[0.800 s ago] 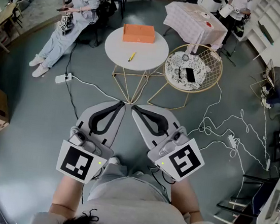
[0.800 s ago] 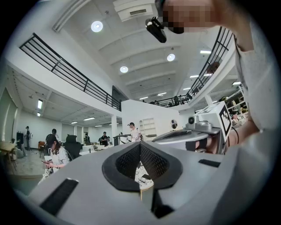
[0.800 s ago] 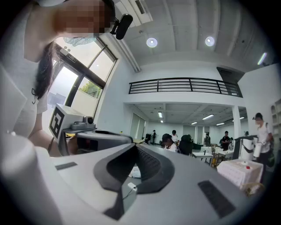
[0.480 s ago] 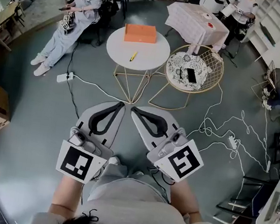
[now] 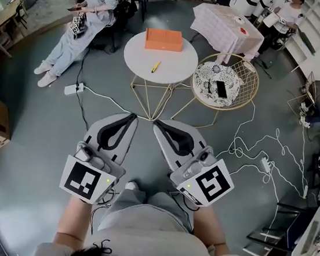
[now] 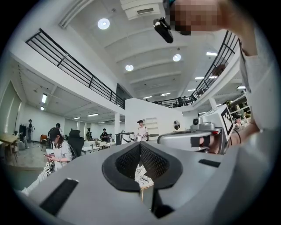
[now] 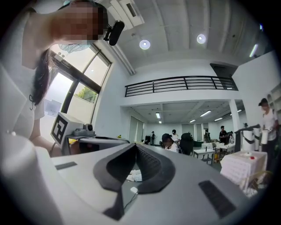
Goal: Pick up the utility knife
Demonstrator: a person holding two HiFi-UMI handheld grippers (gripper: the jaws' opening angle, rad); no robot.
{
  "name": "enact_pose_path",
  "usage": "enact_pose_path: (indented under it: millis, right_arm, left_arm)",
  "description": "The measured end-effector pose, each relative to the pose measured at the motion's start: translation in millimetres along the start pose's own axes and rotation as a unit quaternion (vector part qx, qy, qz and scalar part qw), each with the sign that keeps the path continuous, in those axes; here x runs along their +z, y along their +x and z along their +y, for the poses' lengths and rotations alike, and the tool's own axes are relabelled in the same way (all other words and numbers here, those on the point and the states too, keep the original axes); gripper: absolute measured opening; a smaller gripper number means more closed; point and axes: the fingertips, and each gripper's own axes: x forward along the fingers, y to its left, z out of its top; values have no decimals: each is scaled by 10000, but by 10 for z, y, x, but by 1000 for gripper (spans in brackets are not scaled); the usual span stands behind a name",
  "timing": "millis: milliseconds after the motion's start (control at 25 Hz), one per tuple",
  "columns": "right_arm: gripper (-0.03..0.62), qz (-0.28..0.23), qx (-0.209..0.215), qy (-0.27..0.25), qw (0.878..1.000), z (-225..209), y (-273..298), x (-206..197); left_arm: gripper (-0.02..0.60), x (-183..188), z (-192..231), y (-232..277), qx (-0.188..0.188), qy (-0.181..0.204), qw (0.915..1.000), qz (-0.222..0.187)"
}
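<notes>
Nearest the body, the left gripper [image 5: 133, 117] and the right gripper [image 5: 156, 123] are held low, side by side, with their noses angled toward each other. This looks like a carrying posture rather than a reach. Each gripper's own view shows its jaws clenched tip to tip, with only the hollow between the dark pads and nothing caught in it, so both are empty. They are probably kept closed and tucked in because there is nothing within reach to grasp yet. Loose cables [image 5: 263, 145] trail across the grey floor [image 5: 36, 137] beyond them, mostly to the right, which is worth minding when walking forward. Farther on stands a round white table [image 5: 174, 68]. A slim yellow thing lies bare near its front edge, and I take it to be the utility knife [image 5: 155, 67]. It is well apart from both grippers. Behind it on the same top sits an orange box [image 5: 164, 39], not touching it. A wire basket table [image 5: 249, 83] holding a dark phone [image 5: 220, 88] stands just beside on the right. A seated person [image 5: 83, 21] is off to the far left. The approach has barely begun, and I judge that the jaws will need to part before closing across the knife's narrow body.
</notes>
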Motion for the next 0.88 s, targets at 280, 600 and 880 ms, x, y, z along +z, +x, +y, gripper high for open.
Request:
enact_pose_path:
  millis: [280,600,880]
  right_arm:
    - [11,183,-147,261,9994,-159,159,-186]
    - [11,182,-98,247,9995,-709,433,-281]
    - [11,107,168,237,9995,-1311,756,-301]
  left_arm:
    - [11,-52,345,133,-23,-87,9998,-167]
    - [11,-145,643,607,70,-19,9999,-75]
    - [11,-91,956,1194,231,32,9997,-113]
